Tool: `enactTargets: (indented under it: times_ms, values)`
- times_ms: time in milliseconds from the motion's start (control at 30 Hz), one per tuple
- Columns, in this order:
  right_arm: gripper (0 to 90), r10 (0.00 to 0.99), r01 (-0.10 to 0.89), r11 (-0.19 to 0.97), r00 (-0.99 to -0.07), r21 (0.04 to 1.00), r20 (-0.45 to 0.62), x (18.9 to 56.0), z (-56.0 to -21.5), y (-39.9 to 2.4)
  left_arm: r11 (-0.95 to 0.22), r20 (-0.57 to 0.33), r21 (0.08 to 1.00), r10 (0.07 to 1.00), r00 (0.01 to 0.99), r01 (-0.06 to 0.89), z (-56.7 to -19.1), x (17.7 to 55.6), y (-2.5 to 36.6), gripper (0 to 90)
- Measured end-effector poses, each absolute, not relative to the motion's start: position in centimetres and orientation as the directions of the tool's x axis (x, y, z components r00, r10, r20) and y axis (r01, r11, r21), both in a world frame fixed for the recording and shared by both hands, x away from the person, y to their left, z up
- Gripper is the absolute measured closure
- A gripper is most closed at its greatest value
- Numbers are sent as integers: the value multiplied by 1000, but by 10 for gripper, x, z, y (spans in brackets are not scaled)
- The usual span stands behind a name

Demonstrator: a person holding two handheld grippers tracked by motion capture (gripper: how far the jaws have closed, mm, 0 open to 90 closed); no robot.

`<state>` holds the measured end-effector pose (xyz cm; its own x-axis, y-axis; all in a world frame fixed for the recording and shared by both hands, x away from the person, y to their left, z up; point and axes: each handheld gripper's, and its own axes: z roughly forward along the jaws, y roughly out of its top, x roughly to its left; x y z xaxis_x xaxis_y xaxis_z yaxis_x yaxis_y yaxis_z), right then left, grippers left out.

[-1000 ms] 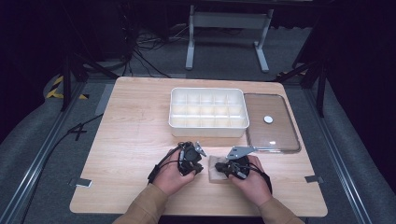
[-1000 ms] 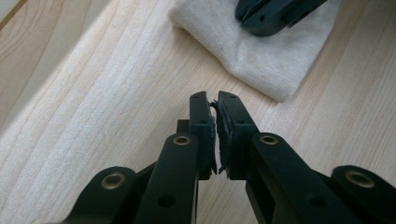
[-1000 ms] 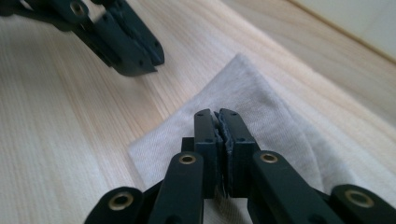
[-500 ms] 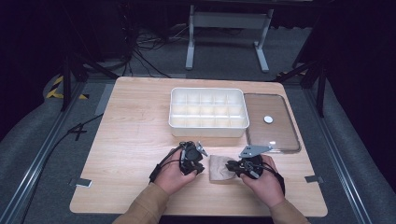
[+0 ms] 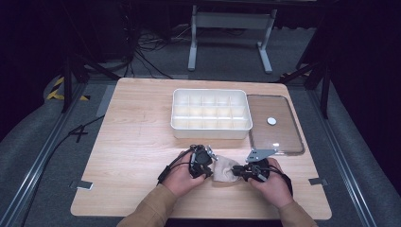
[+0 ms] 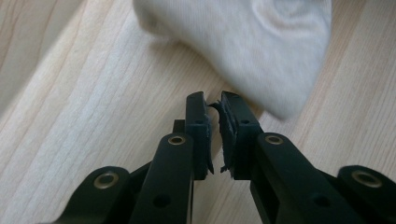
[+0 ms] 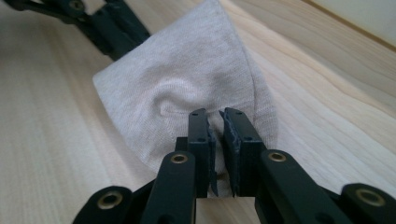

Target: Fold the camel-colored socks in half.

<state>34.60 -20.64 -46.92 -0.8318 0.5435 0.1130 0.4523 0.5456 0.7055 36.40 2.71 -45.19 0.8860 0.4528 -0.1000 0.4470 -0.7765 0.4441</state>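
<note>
Beige cloth [image 5: 224, 170], folded small, lies near the worktop's [image 5: 137, 127] front edge between the left tongs [image 6: 213, 100] and right tongs [image 7: 215, 117], long axis running tong to tong. Both tongs stand slightly parted, having just been opening, gripping nothing. Bare pale wood spreads leftward; dark floor surrounds.

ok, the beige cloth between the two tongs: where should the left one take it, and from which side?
Probably the thin edge of the beige cloth that lies flat on the table just ahead of the left tongs. Come in low from the cloth's left, along the wood, so one jaw can slide under. The middle is bunched into a soft fold, which would likely pinch unevenly.
</note>
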Motion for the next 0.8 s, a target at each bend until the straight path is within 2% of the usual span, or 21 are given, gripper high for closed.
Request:
enactTargets:
  times_ms: [233, 333, 467, 567, 800]
  values:
    - [824, 508, 401, 591, -859, 700, 63, 343, -465, -197, -781, -110, 441, 441, 891, 442, -452, 362, 25, 819]
    - [828, 508, 368, 574, -861, 731, 34, 340, -462, -192, -792, -108, 437, 424, 899, 426, -451, 362, 25, 813]
    - [822, 509, 367, 595, -861, 715, 19, 339, -465, -184, -792, -106, 440, 422, 901, 423, -452, 361, 24, 812]
    - [826, 498, 338, 633, -867, 697, -32, 335, -466, -174, -805, -104, 432, 403, 909, 406, -448, 359, 23, 799]
    - [826, 494, 345, 631, -869, 695, -18, 332, -466, -172, -800, -92, 445, 407, 909, 403, -446, 358, 23, 777]
